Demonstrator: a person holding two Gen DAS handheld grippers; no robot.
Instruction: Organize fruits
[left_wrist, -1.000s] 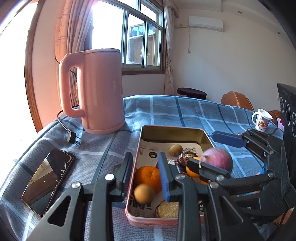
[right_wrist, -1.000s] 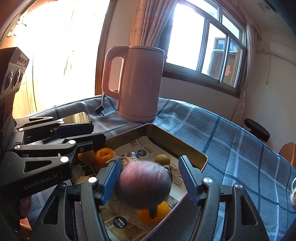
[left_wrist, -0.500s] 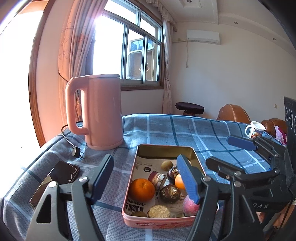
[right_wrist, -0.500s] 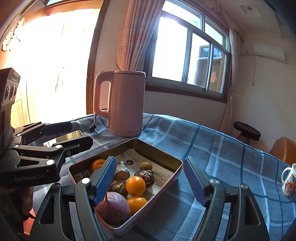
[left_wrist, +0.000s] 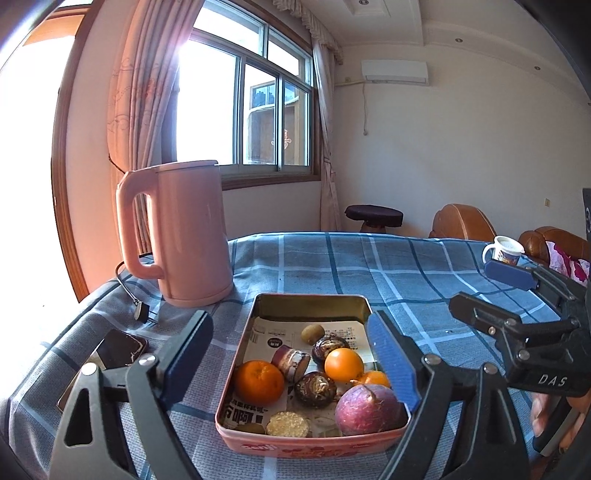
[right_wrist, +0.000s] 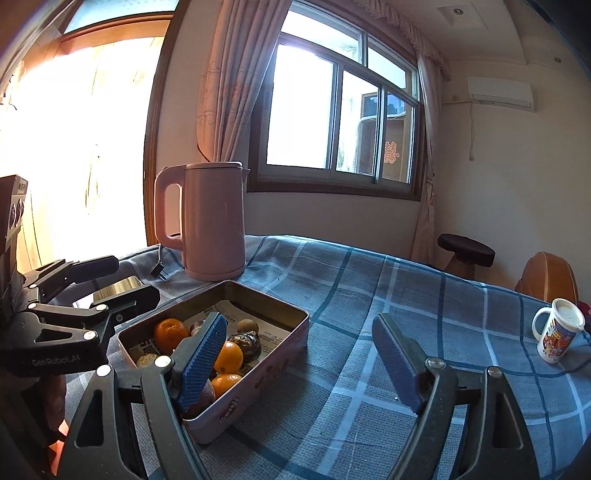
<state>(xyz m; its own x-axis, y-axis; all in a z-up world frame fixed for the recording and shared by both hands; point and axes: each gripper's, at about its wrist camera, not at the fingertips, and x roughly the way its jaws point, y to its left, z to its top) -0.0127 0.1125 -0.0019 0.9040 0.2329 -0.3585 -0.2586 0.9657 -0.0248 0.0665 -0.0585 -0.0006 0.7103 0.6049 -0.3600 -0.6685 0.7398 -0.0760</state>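
A pink tin tray (left_wrist: 314, 299) lined with newspaper holds the fruit. A purple round fruit (left_wrist: 367, 410) lies in its near right corner. Beside it are oranges (left_wrist: 258, 382), dark brown fruits (left_wrist: 316, 389) and a small kiwi (left_wrist: 313, 334). My left gripper (left_wrist: 291, 358) hovers before the tin, its jaws opening, with nothing gripped. My right gripper (right_wrist: 299, 363) hangs to the right of the tin (right_wrist: 266, 295), its jaws also opening and empty. Each gripper shows in the other's view: right gripper (left_wrist: 491, 295), left gripper (right_wrist: 114, 282).
A pink kettle (left_wrist: 184, 236) stands behind the tin on the left, its plug (left_wrist: 140, 312) lying on the blue checked cloth. A phone (left_wrist: 114, 350) lies left of the tin. A printed mug (right_wrist: 557, 332) stands far right. A stool and brown chairs are beyond the table.
The right gripper let the purple fruit go into the tin, and the left gripper dropped a small yellow fruit there. Both grippers opened wider and drew back and up from the tin.
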